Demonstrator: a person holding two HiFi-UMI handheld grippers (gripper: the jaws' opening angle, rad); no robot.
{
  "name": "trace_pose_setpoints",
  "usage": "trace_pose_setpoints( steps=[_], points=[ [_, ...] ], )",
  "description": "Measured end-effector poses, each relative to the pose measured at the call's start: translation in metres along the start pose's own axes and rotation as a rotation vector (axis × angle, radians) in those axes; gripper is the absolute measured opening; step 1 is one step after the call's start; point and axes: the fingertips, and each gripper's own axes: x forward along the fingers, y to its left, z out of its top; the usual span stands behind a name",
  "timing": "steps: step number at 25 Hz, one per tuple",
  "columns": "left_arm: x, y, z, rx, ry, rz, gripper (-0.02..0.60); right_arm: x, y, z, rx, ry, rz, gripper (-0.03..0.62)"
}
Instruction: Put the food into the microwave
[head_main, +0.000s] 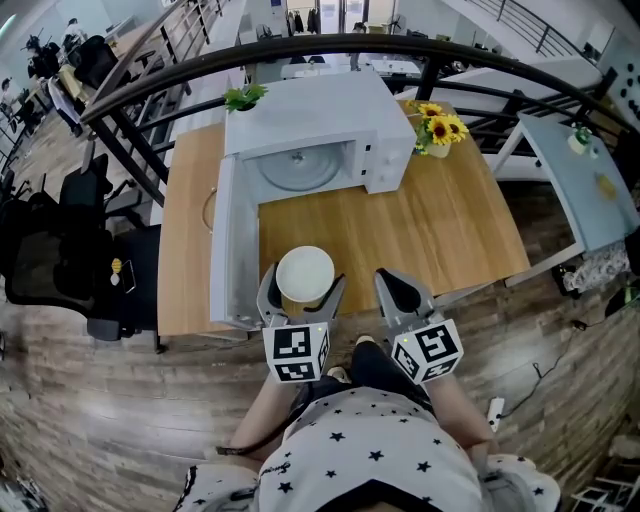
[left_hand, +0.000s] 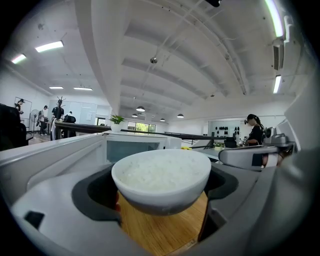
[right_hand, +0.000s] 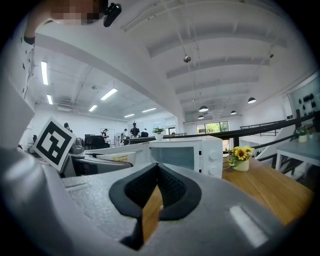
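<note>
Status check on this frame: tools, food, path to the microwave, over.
Left tool shut on bowl of rice. Right tool shut, empty. Bowl not yet in microwave; door open, nothing in the way.

Bowl (left_hand: 161, 192): smooth, glossy white glaze, ceramic in look. Rice (left_hand: 159, 172): matt, grainy. Table (head_main: 440, 225): pale wood, straight grain, satin finish. Microwave (head_main: 310, 120): smooth white casing, faint sheen. Left gripper (head_main: 303, 292) and right gripper (right_hand: 157, 187): matt grey moulded plastic, with black, ribbed, rubbery-looking pads (right_hand: 172, 189).
</note>
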Motion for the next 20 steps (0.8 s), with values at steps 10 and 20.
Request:
trace_pose_setpoints(
  steps=[10, 20],
  points=[
    [0.053, 0.015, 0.0, -0.008, 0.009, 0.043, 0.489, 0.042, -0.028, 0.004, -0.015, 0.006, 0.05, 0.006],
    [0.131, 0.037, 0.016, -0.02, 0.004, 0.083, 0.489, 0.113, -0.08, 0.017, -0.008, 0.022, 0.09, 0.006]
  ],
)
